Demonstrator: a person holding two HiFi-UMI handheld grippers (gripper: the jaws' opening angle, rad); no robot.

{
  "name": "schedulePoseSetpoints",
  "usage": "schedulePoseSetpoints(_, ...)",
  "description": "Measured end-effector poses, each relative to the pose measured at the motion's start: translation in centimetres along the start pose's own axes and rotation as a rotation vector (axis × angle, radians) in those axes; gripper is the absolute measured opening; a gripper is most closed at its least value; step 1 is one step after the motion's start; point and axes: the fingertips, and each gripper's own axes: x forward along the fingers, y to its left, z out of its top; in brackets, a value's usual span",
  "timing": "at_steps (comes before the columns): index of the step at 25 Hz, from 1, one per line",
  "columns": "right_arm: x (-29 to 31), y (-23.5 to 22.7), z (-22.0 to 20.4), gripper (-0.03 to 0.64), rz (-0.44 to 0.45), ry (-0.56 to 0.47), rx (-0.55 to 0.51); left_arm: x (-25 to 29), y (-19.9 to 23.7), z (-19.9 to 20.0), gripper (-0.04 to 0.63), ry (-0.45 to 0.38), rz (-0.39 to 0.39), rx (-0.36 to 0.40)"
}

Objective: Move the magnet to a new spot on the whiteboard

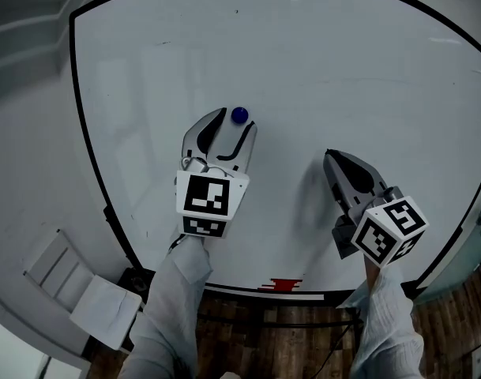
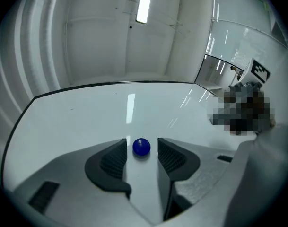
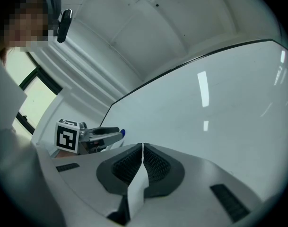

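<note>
A small blue round magnet sticks to the whiteboard, left of its middle. My left gripper is open, and its two tips flank the magnet. In the left gripper view the magnet sits between the dark ribbed pads with a narrow gap on each side, so neither pad touches it. My right gripper rests near the board lower right, shut with nothing in it; its pads meet. From the right gripper view the left gripper and the magnet show at far left.
A black frame edges the board. A small red object lies on the board's bottom rail. A white stepped piece of furniture stands at lower left, over wooden flooring.
</note>
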Motion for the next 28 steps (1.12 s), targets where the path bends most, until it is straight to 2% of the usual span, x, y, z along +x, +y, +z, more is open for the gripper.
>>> schedulePoseSetpoints(8, -0.5, -0.6, 0.2, 0.032, -0.027, -0.008, -0.016, 0.9, 0.0, -0.2, 0.193, -0.002, 0.025, 0.101)
schedulePoseSetpoints(10, -0.4, -0.6, 0.0, 0.032, -0.027, -0.002, -0.020, 1.1, -0.3, -0.3, 0.154, 0.005, 0.025, 0.128)
schedulePoseSetpoints(13, -0.4, -0.7, -0.2, 0.032, -0.028, 0.000, -0.015, 1.3, -0.6, -0.3, 0.127, 0.008, 0.014, 0.109)
schedulePoseSetpoints(22, -0.7, -0.9, -0.6, 0.032, -0.035, 0.011, -0.011, 1.7, -0.3, -0.5, 0.124, 0.025, 0.008, 0.101)
schedulePoseSetpoints(28, -1.0, -1.1, -0.8, 0.032, -0.047, 0.021, -0.007, 1.8, 0.0, -0.9, 0.124, 0.031, 0.018, 0.038)
